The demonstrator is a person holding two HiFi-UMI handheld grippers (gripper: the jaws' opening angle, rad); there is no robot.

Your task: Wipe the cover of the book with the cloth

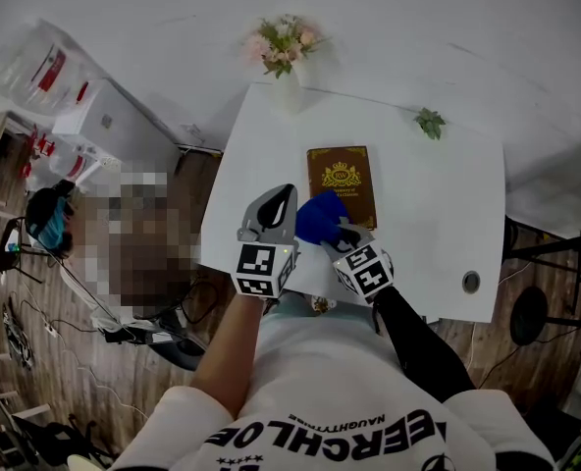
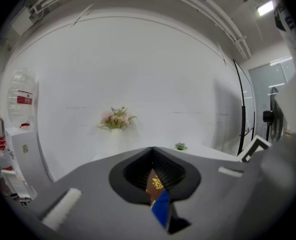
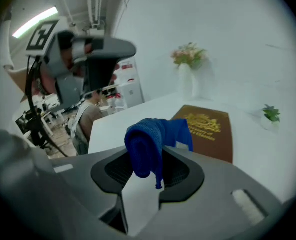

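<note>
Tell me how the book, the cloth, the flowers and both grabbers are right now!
book: closed, lying flat on the table, cover up.
cloth: bunched up, pinched in the right gripper.
right gripper: shut on the cloth.
left gripper: shut, holding nothing.
flowers: upright in their vase.

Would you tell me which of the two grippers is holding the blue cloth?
The right gripper: its jaws are shut on the blue cloth near the book. The left gripper beside it is shut and empty.
</note>
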